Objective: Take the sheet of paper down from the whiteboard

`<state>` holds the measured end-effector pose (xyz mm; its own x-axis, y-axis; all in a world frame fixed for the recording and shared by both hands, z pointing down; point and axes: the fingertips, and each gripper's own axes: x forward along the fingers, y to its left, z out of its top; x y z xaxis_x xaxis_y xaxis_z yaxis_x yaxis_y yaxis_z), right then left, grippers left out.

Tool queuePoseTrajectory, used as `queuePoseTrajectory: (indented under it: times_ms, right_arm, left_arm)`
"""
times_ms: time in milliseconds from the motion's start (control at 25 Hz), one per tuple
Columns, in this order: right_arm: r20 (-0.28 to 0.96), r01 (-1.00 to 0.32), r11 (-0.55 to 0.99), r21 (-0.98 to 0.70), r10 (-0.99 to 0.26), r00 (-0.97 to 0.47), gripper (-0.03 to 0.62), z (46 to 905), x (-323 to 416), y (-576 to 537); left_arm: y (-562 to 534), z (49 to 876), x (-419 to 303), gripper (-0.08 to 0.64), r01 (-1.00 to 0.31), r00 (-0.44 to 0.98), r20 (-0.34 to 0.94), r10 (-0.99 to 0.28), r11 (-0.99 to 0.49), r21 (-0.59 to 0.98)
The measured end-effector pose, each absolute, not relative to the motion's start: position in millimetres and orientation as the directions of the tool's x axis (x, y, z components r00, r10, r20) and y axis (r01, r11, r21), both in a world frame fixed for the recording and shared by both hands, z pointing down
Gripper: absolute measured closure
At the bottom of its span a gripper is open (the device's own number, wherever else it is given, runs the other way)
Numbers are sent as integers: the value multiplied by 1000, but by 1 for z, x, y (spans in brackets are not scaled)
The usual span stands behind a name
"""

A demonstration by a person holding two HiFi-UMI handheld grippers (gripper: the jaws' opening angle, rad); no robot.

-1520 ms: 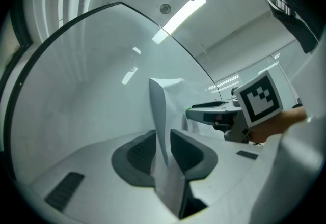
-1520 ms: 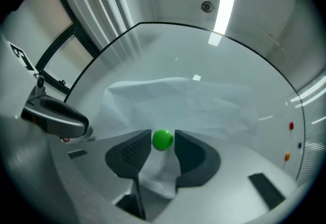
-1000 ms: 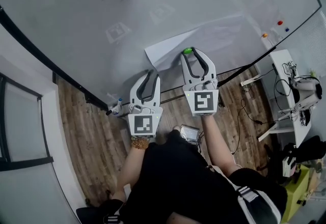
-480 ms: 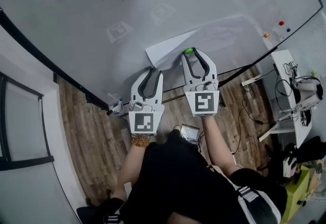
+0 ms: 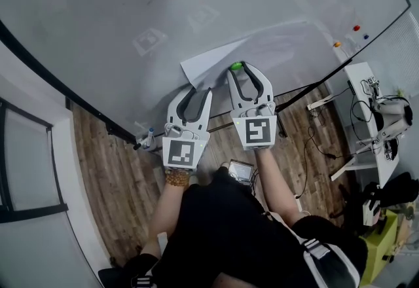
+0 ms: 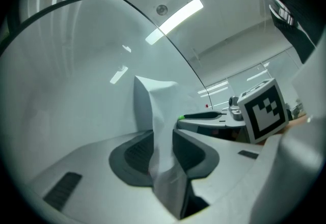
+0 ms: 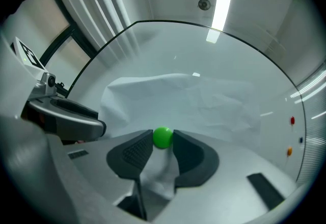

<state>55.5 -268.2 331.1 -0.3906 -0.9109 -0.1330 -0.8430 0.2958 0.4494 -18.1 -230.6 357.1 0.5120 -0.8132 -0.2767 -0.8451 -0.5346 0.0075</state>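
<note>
A white sheet of paper (image 5: 262,51) lies against the whiteboard (image 5: 131,12), its lower left corner curling off the board. A round green magnet (image 5: 237,65) sits at the sheet's lower edge. My right gripper (image 5: 239,69) is shut on this green magnet (image 7: 162,137), with the paper (image 7: 193,101) spreading behind it. My left gripper (image 5: 196,91) is just left of it and lower. In the left gripper view the sheet (image 6: 155,101) runs down between the pads of the left gripper (image 6: 163,149), which is shut on it.
Red (image 5: 357,27), blue (image 5: 365,36) and orange (image 5: 336,44) magnets stick to the board's far right. A marker (image 5: 147,141) rests on the board's ledge at left. A white desk (image 5: 366,84) with cables stands at right over the wooden floor (image 5: 118,188).
My left gripper has risen slightly along the board with the paper's corner in it. The right gripper stays on the green magnet.
</note>
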Motion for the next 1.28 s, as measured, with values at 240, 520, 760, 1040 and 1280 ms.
queuePoseTrajectory:
  times_ms: [240,520,760,1040,1280]
  right_arm:
    - [-122,-836,305,456,-909,-398,469,331,54,-269]
    - [-107,-831,302,467,-913,-393,468,337,61,-266]
    - [-118,-841,308,445,-911,-396,468,333,60,-267]
    - [-105,-830,322,455,-907,-409,469,332,59,-269]
    - [-114,-833,320,452,-905,-409,469,331,57,-269]
  left_arm:
    - [-221,350,-19,451,-818,552,-322,-770,-574,-29]
    - [-218,343,-16,451,-810,566,-346,-749,-584,-60]
    - [-225,350,-17,451,-797,582,-318,-748,-602,-43]
    - [-232,357,-17,451,-782,603,-312,-734,-621,-51]
    - [-237,350,-12,457,-794,595,-281,-753,-605,-60]
